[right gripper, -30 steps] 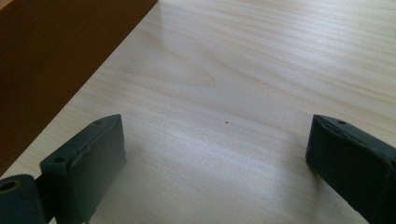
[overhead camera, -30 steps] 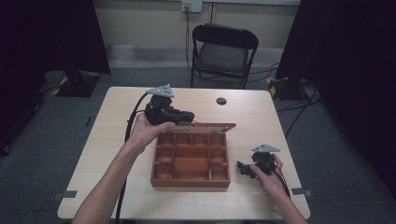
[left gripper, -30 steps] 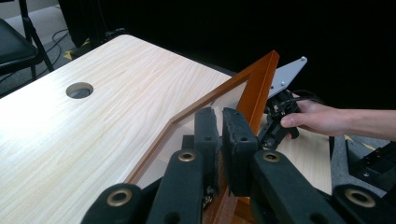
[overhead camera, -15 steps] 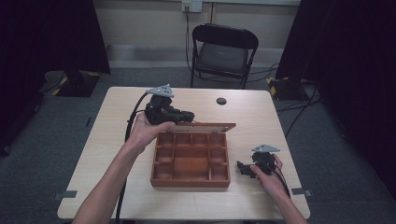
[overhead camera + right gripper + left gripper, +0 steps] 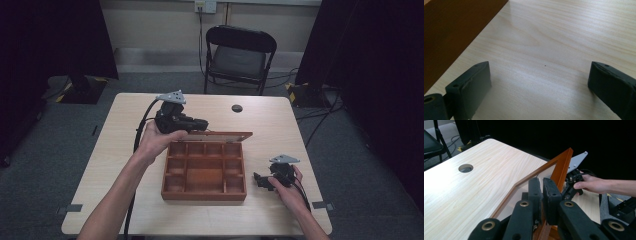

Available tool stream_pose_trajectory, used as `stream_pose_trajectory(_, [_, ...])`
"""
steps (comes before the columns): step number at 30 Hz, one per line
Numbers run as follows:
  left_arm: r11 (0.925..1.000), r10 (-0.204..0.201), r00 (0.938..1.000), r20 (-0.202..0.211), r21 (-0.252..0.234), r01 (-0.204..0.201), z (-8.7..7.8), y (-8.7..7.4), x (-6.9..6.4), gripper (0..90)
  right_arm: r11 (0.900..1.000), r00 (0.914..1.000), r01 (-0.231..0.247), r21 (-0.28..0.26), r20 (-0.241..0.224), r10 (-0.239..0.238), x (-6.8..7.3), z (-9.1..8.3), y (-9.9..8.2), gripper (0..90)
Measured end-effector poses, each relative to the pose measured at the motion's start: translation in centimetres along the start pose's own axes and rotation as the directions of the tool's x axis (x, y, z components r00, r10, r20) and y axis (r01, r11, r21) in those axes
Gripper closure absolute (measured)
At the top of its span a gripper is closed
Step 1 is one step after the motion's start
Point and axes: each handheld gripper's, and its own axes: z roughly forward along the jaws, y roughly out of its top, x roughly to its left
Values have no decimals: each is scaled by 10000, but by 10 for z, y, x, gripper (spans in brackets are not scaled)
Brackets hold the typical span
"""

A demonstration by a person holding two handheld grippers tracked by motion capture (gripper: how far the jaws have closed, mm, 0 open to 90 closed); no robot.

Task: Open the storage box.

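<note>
A brown wooden box (image 5: 202, 194) with several empty compartments stands in the middle of the table. Its lid (image 5: 220, 136) is raised along the far side. My left gripper (image 5: 202, 123) is shut on the lid's left end; in the left gripper view the pads (image 5: 551, 195) pinch the lid's wooden frame (image 5: 562, 165), which holds a clear panel. My right gripper (image 5: 260, 181) rests low on the table just right of the box, pointing at it. It is open (image 5: 539, 80) over bare tabletop, with the box wall (image 5: 454, 32) close at the left.
A round cable hole (image 5: 237, 108) lies in the table behind the box. A black folding chair (image 5: 240, 55) stands beyond the far edge. Bare light wood (image 5: 125, 150) surrounds the box. The other hand and its gripper (image 5: 574, 180) appear past the lid.
</note>
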Motion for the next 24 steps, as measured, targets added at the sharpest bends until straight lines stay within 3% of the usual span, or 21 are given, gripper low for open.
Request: stream_pose_trajectory(24, [9999, -131, 9999, 111, -96, 133, 0, -1, 1, 863, 10000, 10000, -5, 4, 4, 5, 0, 0, 0, 40])
